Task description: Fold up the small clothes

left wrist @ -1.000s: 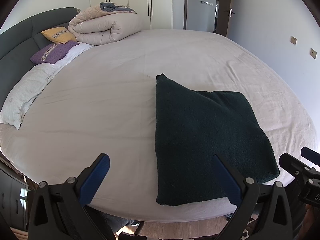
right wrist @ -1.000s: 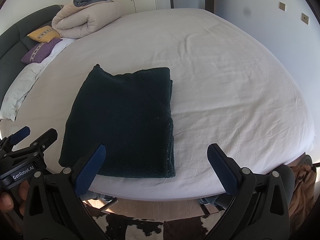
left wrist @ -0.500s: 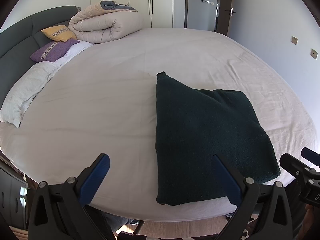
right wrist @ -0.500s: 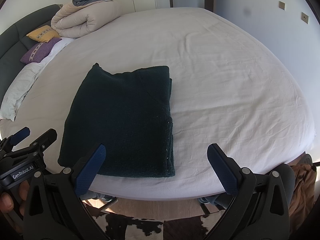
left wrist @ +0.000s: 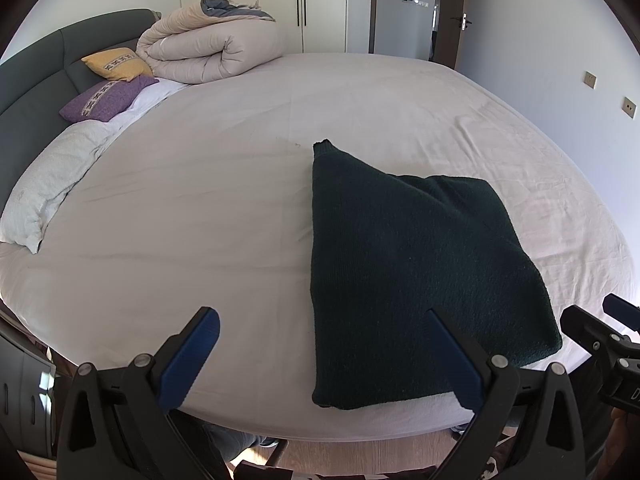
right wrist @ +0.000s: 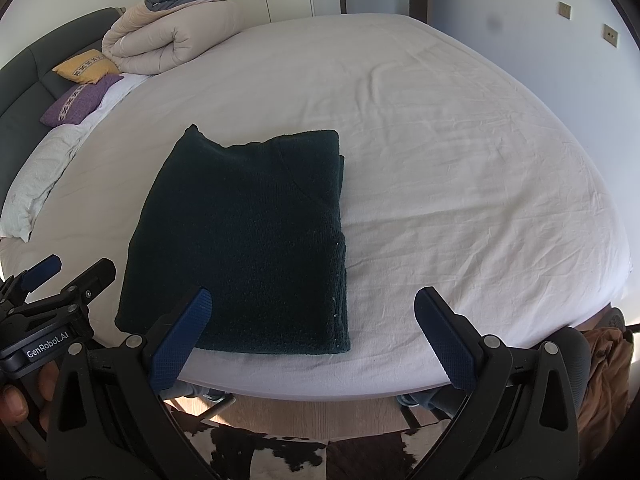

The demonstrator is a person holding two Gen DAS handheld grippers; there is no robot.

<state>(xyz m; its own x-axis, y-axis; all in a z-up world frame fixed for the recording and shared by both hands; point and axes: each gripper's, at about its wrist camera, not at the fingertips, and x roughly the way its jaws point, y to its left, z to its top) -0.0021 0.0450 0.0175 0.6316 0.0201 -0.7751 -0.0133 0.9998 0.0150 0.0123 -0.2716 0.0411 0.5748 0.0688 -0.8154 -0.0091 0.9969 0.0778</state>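
A dark green knitted garment (left wrist: 408, 272) lies folded into a flat rectangle on the white bed sheet (left wrist: 200, 200), near the front edge; it also shows in the right wrist view (right wrist: 248, 248). My left gripper (left wrist: 324, 360) is open and empty, held back from the bed's front edge, its right finger over the garment's near corner. My right gripper (right wrist: 312, 336) is open and empty, also behind the front edge, to the right of the garment's near edge. Each gripper shows at the side of the other's view: the right one (left wrist: 600, 340), the left one (right wrist: 60, 280).
A rolled beige duvet (left wrist: 212, 48) and yellow (left wrist: 116, 64) and purple (left wrist: 108, 98) cushions lie at the far left by the grey headboard (left wrist: 32, 92). A white pillow (left wrist: 48, 184) lies at the left edge. A cowhide rug (right wrist: 280, 452) covers the floor below.
Both views have drifted slightly; the garment sits a touch lower and nearer in frame. The garment itself has not moved and both grippers stay open.
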